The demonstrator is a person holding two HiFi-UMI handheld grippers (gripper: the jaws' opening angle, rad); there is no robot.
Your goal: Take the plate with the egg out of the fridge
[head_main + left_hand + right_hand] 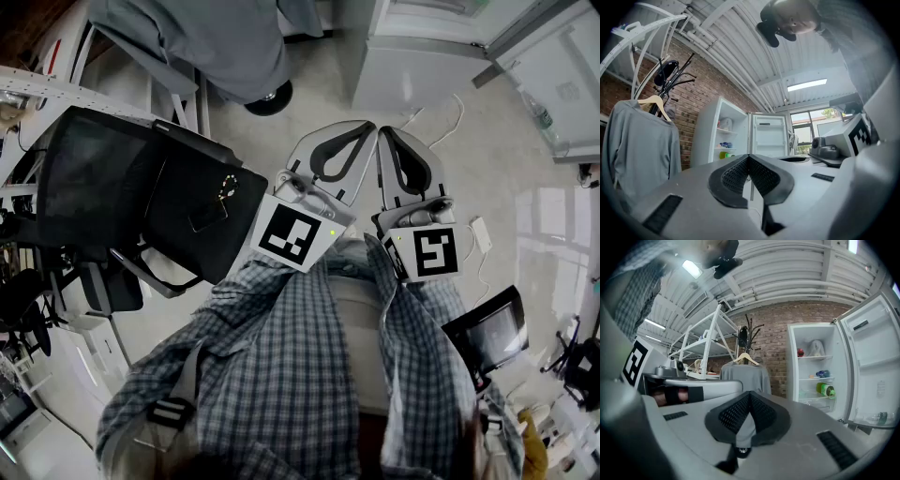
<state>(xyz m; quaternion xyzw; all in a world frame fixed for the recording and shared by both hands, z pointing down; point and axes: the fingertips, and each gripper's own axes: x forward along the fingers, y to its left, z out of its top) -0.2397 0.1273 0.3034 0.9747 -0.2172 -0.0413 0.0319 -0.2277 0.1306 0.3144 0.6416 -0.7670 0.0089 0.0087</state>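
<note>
Both claws pressed together on nothing, left gripper [749, 157] and right gripper [750, 393] well apart from the open fridge [792, 366] — the approach likely comes first, then spreading 1 for the plate.

Left hand-held gripper [749, 157], foreground: its two black ribbed jaws are closed, tips touching. Centre, beyond the jaws: a white fridge [707, 140] stands against a brick wall [710, 89] with its door [769, 137] swung open. Its shelves carry a white item, a blue item and a green-yellow item. Left: a grey shirt [640, 145] hangs on a wooden hanger [654, 101] beside a black coat stand [670, 77].
</note>
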